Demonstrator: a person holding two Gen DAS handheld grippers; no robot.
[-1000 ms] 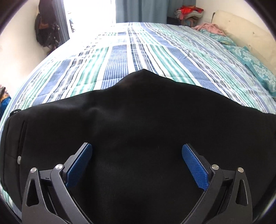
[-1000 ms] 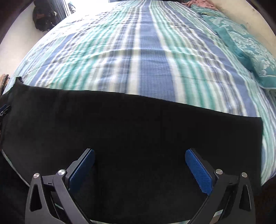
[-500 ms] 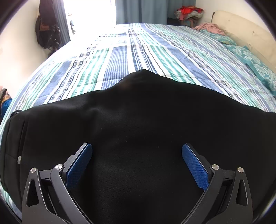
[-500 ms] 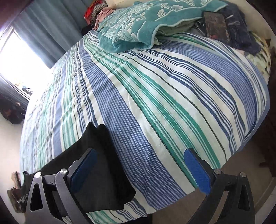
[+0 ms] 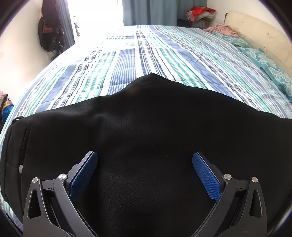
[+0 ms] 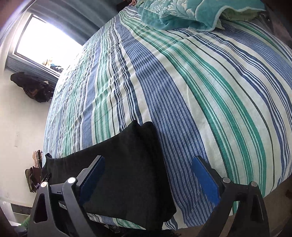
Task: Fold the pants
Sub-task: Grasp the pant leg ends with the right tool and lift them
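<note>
Black pants [image 5: 146, 136] lie flat across the near edge of a bed with a striped blue, green and white cover [image 5: 136, 54]. The waistband with a button is at the left. My left gripper [image 5: 145, 173] is open and empty, hovering just above the seat of the pants. In the right wrist view the leg ends of the pants [image 6: 131, 164] lie stacked near the bed's edge. My right gripper [image 6: 147, 176] is open and empty, with its left finger over the leg ends and its right finger over the bedcover [image 6: 200, 91].
Teal patterned pillows [image 6: 191, 12] lie at the head of the bed, also seen at the right in the left wrist view [image 5: 270, 65]. A bright window [image 6: 47, 47] and hanging dark bags [image 5: 51, 34] are on the far wall. The floor shows past the bed's edge.
My right gripper has swung from over the middle of the pants toward the leg ends, then moved a little closer to them. My left gripper has stayed in place.
</note>
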